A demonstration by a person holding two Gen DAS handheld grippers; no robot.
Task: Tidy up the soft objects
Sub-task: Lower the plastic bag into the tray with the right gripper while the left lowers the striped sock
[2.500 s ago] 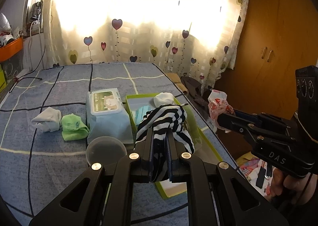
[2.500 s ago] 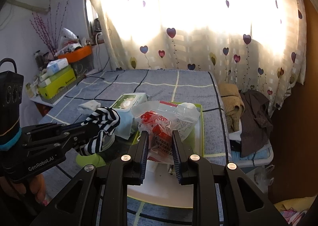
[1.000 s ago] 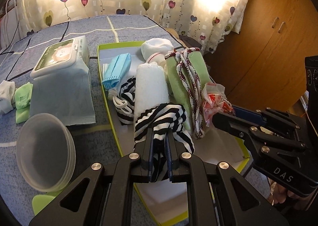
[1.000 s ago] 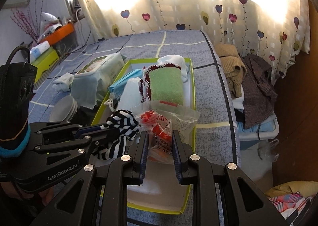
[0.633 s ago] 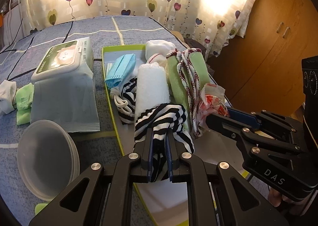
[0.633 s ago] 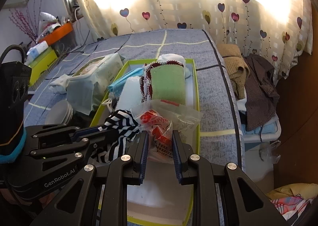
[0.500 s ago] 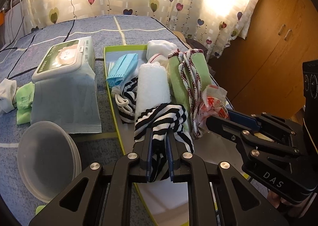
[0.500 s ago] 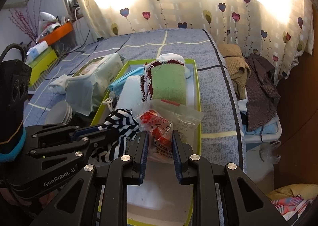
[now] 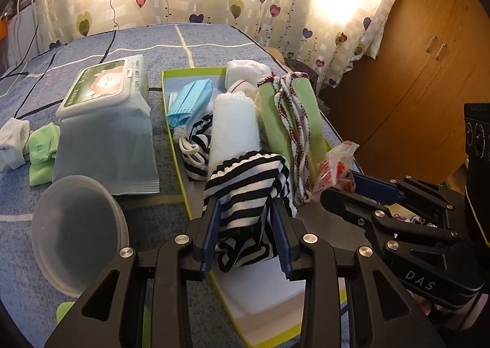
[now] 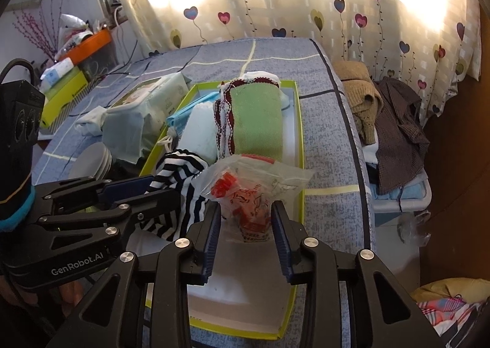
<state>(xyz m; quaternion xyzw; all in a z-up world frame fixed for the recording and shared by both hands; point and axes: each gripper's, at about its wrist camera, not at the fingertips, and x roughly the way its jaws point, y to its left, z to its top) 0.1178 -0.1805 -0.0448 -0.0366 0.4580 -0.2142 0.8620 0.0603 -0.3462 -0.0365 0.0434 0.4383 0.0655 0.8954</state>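
Blue bedcover (image 9: pixel 92 41) lies under my green-rimmed tray (image 9: pixel 174 139). My left gripper (image 9: pixel 246 225) has just been opening; the striped cloth (image 9: pixel 245 188) sits loose between its jaws, over the tray. My right gripper (image 10: pixel 246 225) has also just been opening around the plastic bag (image 10: pixel 251 194).

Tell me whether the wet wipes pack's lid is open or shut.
Shut. The flip lid on the wet wipes pack lies flat against its top, with no raised flap and no wipe showing.
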